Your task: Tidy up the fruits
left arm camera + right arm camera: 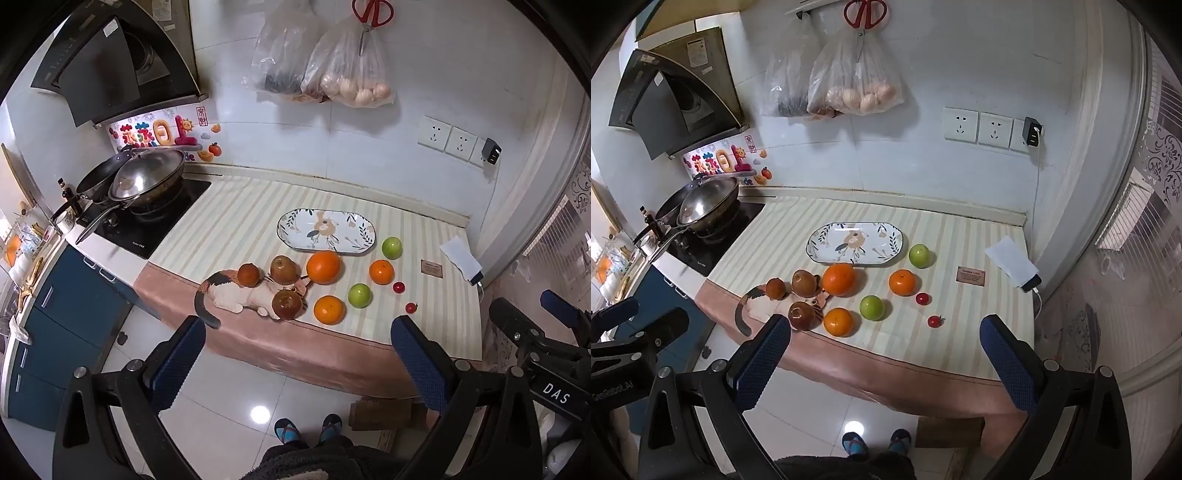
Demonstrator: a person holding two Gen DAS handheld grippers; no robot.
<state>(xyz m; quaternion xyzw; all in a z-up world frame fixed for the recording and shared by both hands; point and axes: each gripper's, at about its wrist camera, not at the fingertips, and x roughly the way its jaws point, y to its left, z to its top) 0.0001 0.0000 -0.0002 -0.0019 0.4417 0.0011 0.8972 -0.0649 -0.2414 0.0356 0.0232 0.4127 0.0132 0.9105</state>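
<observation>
Fruit all loose on the striped mat (240, 214), none on the oval floral plate (327, 230), which sits at the far side of the group. Big orange (323, 267) just near of the plate; smaller orange (381, 271) to its right, third orange (329, 309) at the near edge. Green apple (391, 247) by the plate's right end, second green apple (359, 295) between the near orange and the cherry tomatoes (398, 287), (410, 307). Three brown pears (284, 270), (249, 274), (287, 304) on or against a cat-shaped mat (236, 299) at the left. Left gripper (297, 363): fingers (177, 365) spread wide, holding nothing, touching nothing, hovering off the near counter edge, aimed down at the fruit. Right gripper (884, 363): same, fingers (759, 362) wide apart, empty, short of the counter, level with the left one. Outward: wok (147, 181) on the stove far left, bags (343, 70) and red scissors (371, 13) on the wall, sockets (448, 138) far right, phone (463, 260) at the right edge.
</observation>
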